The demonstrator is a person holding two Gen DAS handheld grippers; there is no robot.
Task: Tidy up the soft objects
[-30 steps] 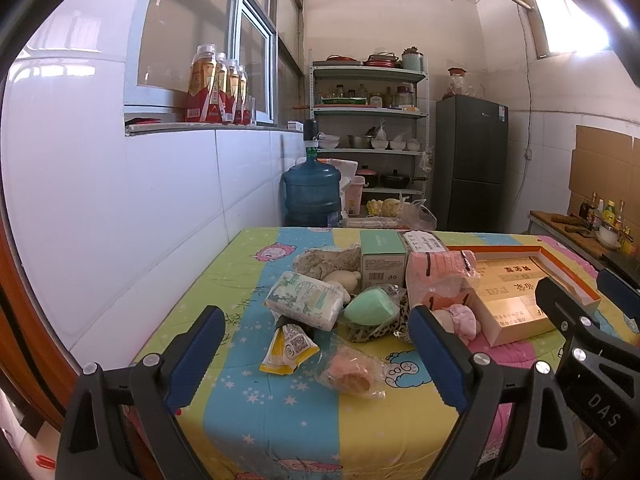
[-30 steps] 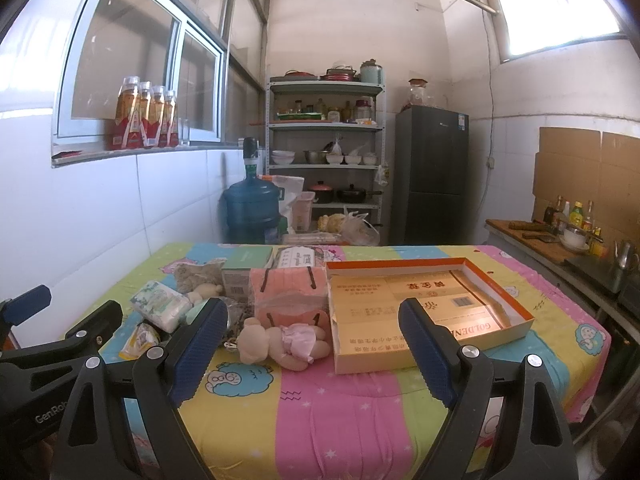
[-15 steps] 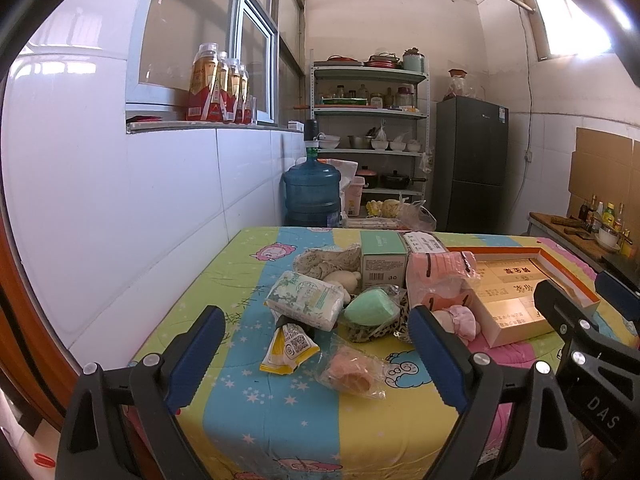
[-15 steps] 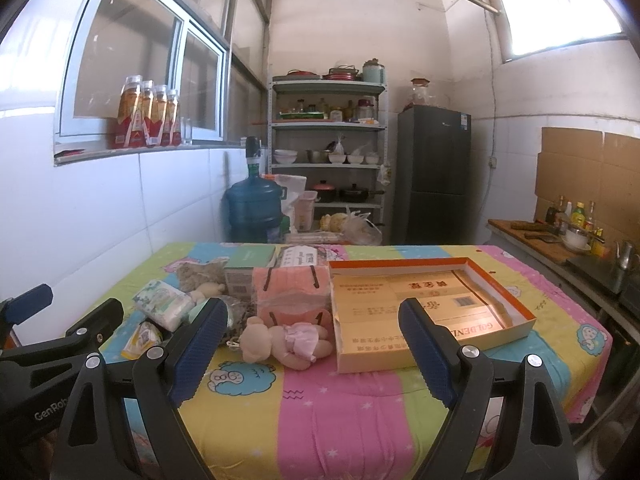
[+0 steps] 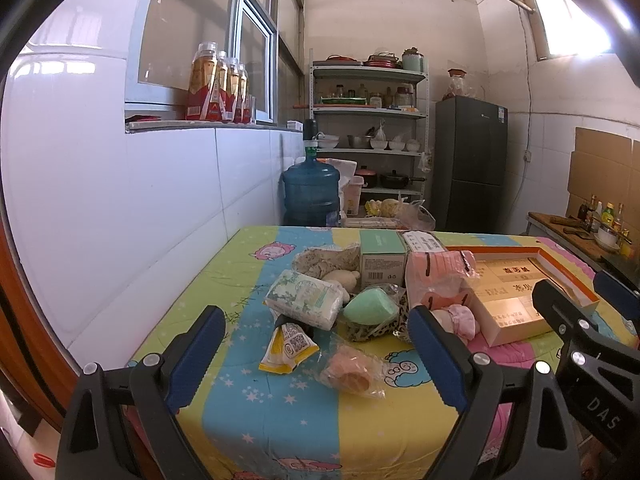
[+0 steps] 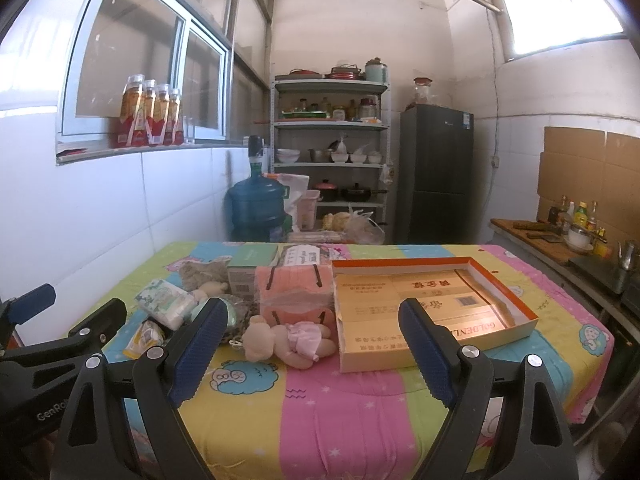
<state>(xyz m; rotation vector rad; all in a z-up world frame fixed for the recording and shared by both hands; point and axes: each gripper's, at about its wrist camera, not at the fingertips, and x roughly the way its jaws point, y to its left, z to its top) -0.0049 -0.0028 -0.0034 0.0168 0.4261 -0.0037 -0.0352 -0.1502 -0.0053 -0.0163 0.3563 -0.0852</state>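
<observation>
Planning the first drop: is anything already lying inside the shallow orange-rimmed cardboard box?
No, the shallow orange-rimmed cardboard box shows only its printed gold floor, with the soft items lying beside it on the table.

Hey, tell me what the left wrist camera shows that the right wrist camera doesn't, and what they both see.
Only the left wrist view shows the bagged peach-coloured sponge near the table's front edge, and the whole mint-green sponge, which a finger hides in the right view. Only the right wrist view shows the whole open orange-rimmed box, the entire plush doll and the kettle on the counter. Both show the tissue pack, the yellow sachet, the pink packet, the water jug, and each open, empty claw: left, right.
</observation>
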